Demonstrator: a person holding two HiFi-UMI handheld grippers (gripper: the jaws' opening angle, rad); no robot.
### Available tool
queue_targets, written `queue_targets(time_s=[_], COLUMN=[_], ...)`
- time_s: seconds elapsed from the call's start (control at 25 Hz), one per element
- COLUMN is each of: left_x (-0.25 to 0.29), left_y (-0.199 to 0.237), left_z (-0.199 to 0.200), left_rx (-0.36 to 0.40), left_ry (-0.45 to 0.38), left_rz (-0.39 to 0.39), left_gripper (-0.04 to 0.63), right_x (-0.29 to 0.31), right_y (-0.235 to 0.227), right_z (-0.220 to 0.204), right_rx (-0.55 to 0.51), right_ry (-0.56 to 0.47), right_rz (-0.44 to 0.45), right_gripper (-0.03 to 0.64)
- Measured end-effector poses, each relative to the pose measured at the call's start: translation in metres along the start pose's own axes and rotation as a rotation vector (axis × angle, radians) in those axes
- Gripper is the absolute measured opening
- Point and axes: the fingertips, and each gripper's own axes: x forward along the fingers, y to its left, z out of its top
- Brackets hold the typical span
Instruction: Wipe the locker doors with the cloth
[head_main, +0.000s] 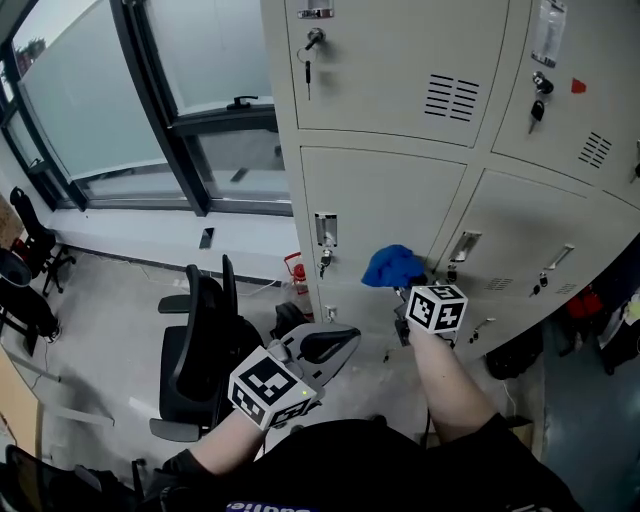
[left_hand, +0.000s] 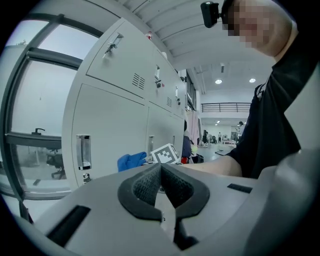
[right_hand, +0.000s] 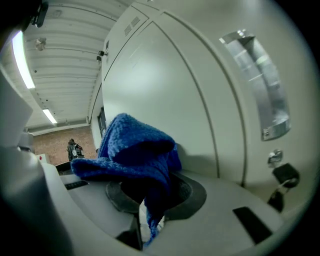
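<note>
A blue cloth (head_main: 392, 266) is bunched in my right gripper (head_main: 408, 290), which is shut on it and holds it against the lower middle locker door (head_main: 390, 215). In the right gripper view the blue cloth (right_hand: 132, 152) bulges out of the jaws and touches the pale door (right_hand: 200, 95). My left gripper (head_main: 335, 345) hangs low and away from the lockers, shut with nothing in it. In the left gripper view its dark pads (left_hand: 160, 185) meet, and the cloth (left_hand: 131, 161) shows far off by the door.
Beige lockers (head_main: 400, 60) with handles (head_main: 325, 230), keys (head_main: 536, 112) and vents (head_main: 452, 96) fill the right. A black office chair (head_main: 200, 350) stands on the floor left of me. Windows (head_main: 130, 100) run along the left wall. A red item (head_main: 297, 272) sits at the locker base.
</note>
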Motion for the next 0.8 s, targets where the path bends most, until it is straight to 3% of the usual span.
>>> queue_targets(time_s=[0.4, 0.8], left_x=[0.019, -0.017], left_y=[-0.015, 0.002], left_z=[0.009, -0.001], left_rx=[0.027, 0.0], left_ry=[-0.001, 0.007], left_rz=[-0.046, 0.058], left_gripper=[0.008, 0.008], right_x=[-0.04, 0.045], right_y=[-0.046, 0.067], right_z=[0.008, -0.057], right_rx=[0.021, -0.081], right_ry=[-0.034, 0.131], right_rz=[-0.102, 0.142], right_gripper=[0.048, 0.048])
